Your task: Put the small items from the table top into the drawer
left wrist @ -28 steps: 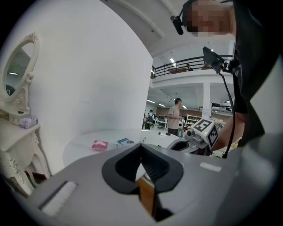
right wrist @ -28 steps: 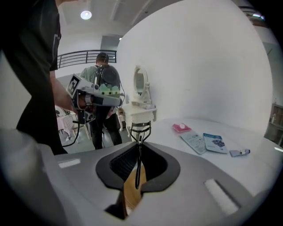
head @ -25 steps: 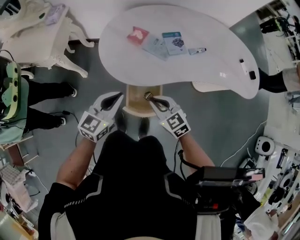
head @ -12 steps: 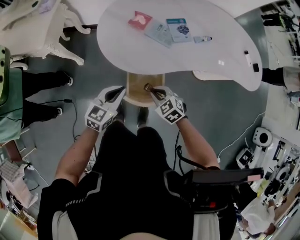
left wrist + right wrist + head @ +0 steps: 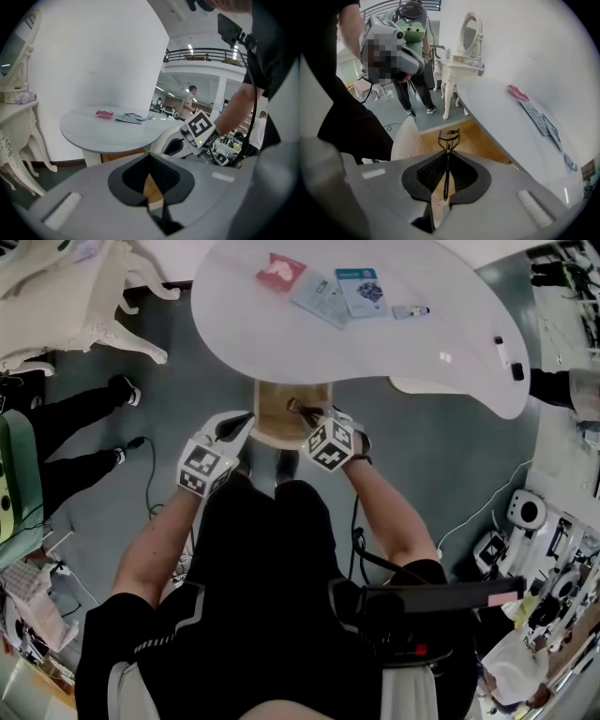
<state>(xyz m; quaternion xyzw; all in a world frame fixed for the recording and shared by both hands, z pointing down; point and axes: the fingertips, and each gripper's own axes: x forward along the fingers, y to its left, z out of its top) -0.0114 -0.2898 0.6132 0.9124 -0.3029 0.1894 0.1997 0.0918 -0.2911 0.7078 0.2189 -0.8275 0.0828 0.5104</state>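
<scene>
Quick look at where I'm at: my right tongs are pinching the eyelash curler by its handles. In the right gripper view the pads are clamped on the thin black stem, and the curved head pokes out just past the tips. The curler points down at the open wooden drawer that sticks out from under the front edge of the white desk. From the head view the curler head sits over the drawer's wood floor, near its right side, but I honestly can't tell if it's touching the bottom or hanging just above it. My left tongs are pressed together with nothing between them, parked just beside the drawer's left front corner, and not on anything. In the left gripper view I can see the right tongs' marker cube just across from them, with the drawer's wood showing through the slit. The rest of the small stuff is up on the desk, well apart from both tongs: a red packet, a couple of flat card packets, a blue card and a little tube in a row at the far side, plus two small dark bits near the desk's right end.
</scene>
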